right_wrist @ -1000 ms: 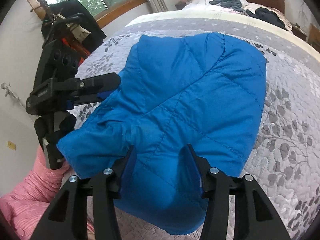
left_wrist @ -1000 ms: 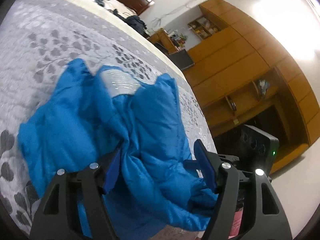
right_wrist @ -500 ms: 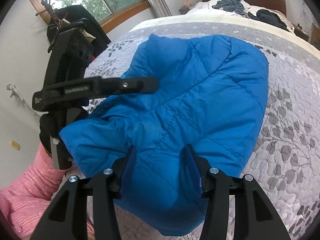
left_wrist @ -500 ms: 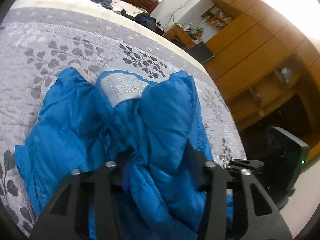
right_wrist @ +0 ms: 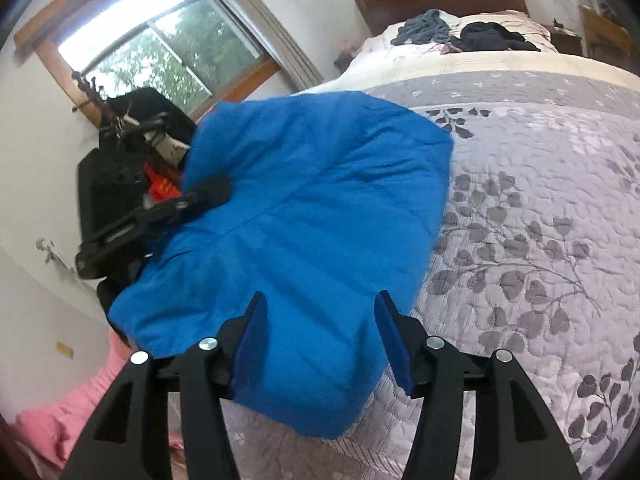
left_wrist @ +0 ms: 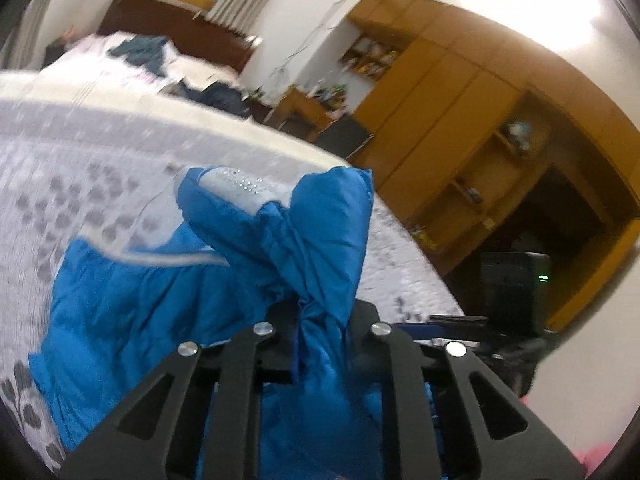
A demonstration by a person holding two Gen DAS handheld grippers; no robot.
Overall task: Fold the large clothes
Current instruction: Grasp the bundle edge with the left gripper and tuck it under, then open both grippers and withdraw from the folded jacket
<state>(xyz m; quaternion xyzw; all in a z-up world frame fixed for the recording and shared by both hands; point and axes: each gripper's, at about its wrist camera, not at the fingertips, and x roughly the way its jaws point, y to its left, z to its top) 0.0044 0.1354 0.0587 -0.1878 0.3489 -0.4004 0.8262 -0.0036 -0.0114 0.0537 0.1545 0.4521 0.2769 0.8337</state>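
Blue and puffy, the jacket (right_wrist: 304,216) lies on the grey bed cover (right_wrist: 540,208) with leaf shapes. No words can be read on it, only a white patch (left_wrist: 240,186) with shiny dots. The left claw (left_wrist: 320,334) is pinching a bunched fold of the jacket. The right claw (right_wrist: 320,340) is spread wide, with the jacket's near edge between its blue fingers (right_wrist: 394,338).
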